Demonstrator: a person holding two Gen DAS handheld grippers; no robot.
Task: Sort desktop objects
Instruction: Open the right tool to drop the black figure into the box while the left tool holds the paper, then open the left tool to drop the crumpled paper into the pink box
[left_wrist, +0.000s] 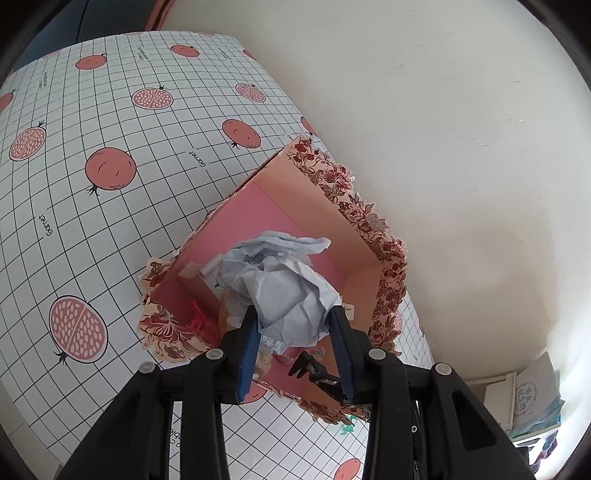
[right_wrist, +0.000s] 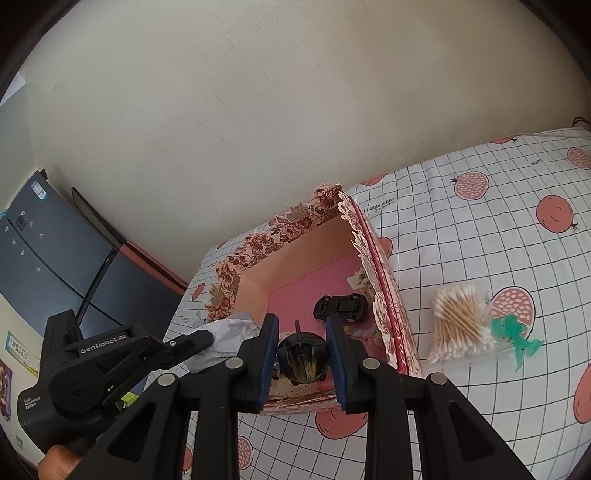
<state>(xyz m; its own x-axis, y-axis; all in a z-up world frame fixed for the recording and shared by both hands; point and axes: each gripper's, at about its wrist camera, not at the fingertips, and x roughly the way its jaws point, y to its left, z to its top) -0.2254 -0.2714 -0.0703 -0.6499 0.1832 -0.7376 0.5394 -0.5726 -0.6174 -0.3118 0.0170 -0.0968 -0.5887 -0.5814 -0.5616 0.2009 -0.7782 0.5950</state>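
Hanging over the open pink box (left_wrist: 365, 254), a crumpled ball of pale paper (left_wrist: 291, 291) is pinched between the blue pads of the left gripper (left_wrist: 295, 314). A small black toy car (right_wrist: 302, 356) is clamped in the right gripper (right_wrist: 301, 332) above the box's near edge. Inside the box (right_wrist: 255, 280), a second black toy car (right_wrist: 341, 306) is seen lying on the pink floor. Beside the box, on the pomegranate-print tablecloth (right_wrist: 480, 229), a bag of cotton swabs (right_wrist: 458, 321) and a green plastic figure (right_wrist: 515, 338) are laid.
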